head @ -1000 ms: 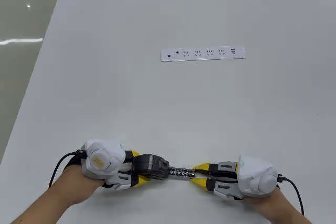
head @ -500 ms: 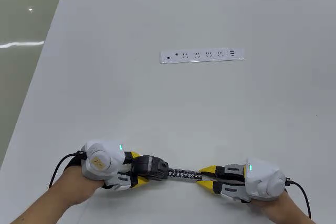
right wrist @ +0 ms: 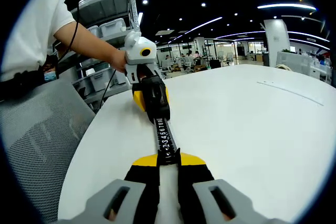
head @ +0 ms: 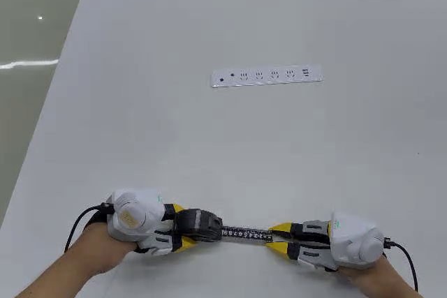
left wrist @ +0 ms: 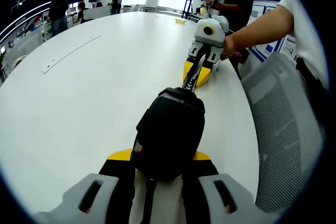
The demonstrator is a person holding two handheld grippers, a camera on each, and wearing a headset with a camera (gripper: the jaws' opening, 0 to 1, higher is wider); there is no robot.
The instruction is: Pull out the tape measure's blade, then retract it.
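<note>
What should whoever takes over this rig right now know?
Left gripper: jaws shut on the tape measure case, at the near edge of the table.
Right gripper: jaws shut on the blade, at its outer end.
Done: a short length of blade is out, stretched straight between the two grippers.
Left: draw out more if wanted, then let the blade run back into the case.
The power strip lies farther back on the table, apart from the work.
</note>
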